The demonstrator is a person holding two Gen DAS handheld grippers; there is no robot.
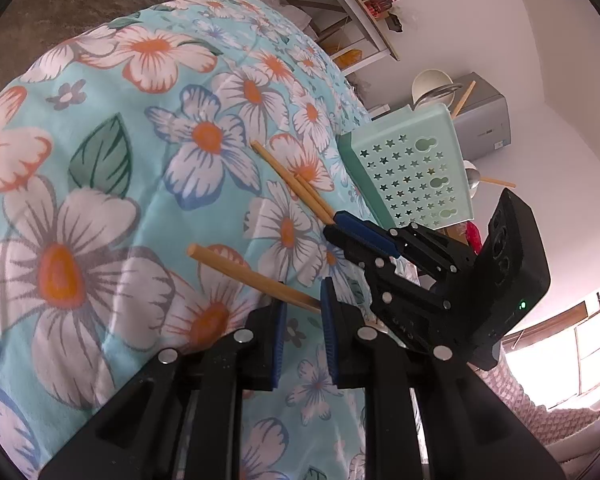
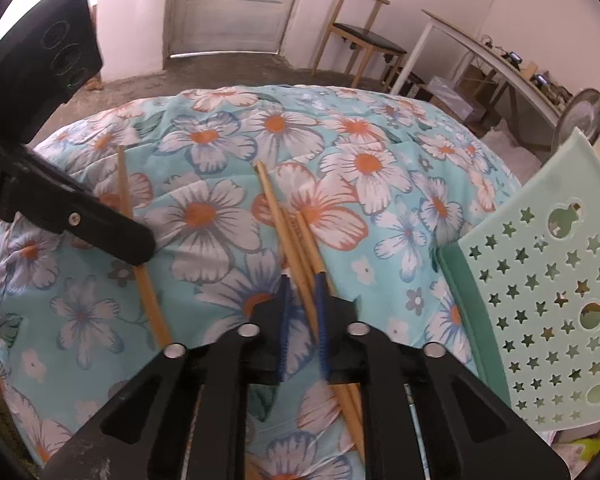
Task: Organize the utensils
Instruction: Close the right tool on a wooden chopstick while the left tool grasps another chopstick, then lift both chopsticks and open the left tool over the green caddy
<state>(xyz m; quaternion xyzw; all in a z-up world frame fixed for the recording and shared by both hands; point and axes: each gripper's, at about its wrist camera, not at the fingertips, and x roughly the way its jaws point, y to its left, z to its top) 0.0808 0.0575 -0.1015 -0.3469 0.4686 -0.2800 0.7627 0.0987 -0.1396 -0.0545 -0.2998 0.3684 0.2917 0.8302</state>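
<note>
Several wooden chopsticks lie on a floral blue cloth point(image 2: 340, 160). In the right wrist view my right gripper point(image 2: 302, 320) is open around a bundle of chopsticks point(image 2: 296, 236), jaws either side of them. A single chopstick point(image 2: 140, 264) lies to the left, partly under my left gripper point(image 2: 132, 246). In the left wrist view my left gripper point(image 1: 304, 332) is open with the single chopstick point(image 1: 252, 276) crossing between its fingertips. My right gripper point(image 1: 332, 226) shows there at the bundle point(image 1: 292, 180). A mint green utensil basket point(image 1: 412, 168) with star holes stands at the cloth's edge, and it also shows in the right wrist view point(image 2: 540, 300).
A wooden chair point(image 2: 360, 40) and a white table point(image 2: 480, 52) stand behind the cloth. A door point(image 2: 236, 4) is at the back. A grey appliance point(image 1: 480, 116) with bowls stands beyond the basket. A window point(image 1: 572, 344) glares bright.
</note>
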